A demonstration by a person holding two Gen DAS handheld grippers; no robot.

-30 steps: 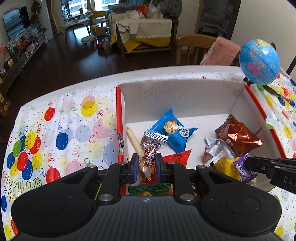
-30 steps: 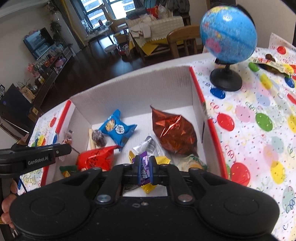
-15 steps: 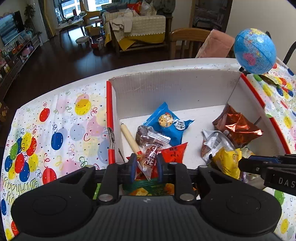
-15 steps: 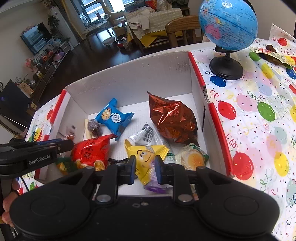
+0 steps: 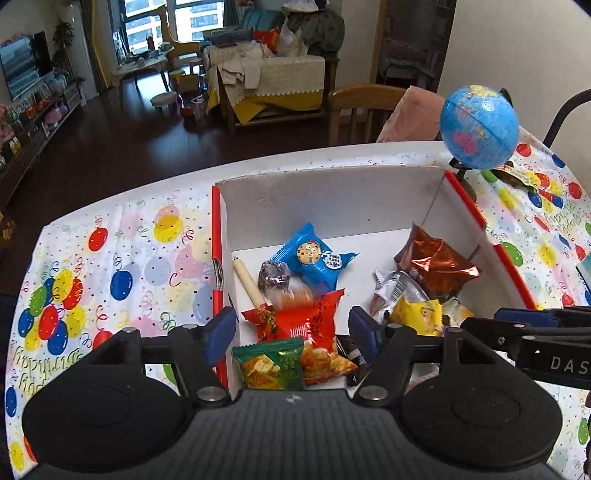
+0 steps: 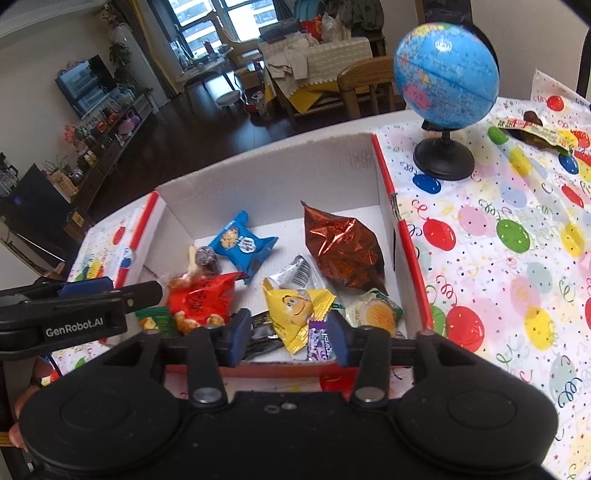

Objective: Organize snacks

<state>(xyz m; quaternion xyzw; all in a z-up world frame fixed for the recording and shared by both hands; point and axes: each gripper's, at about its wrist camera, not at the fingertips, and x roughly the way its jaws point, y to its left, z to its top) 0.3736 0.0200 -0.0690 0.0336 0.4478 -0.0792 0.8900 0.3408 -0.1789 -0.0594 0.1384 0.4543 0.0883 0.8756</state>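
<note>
floor (image 5: 110,140): dark wood | far: daylit windows (image 5: 177,22), sofa (image 5: 273,74) | left: television (image 5: 24,62) | near table: wooden chair (image 5: 362,107)

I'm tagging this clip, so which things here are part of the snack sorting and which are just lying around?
Part of the job:
- white box
- blue cookie packet
- copper foil bag
- red packet
- yellow packet
- purple candy

Just lying about:
- globe
- balloon tablecloth
- wooden chair

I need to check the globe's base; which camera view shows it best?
The right wrist view: the globe stands whole, black base on the tablecloth. The left wrist view shows its ball, with the base mostly hidden behind the box.
</note>
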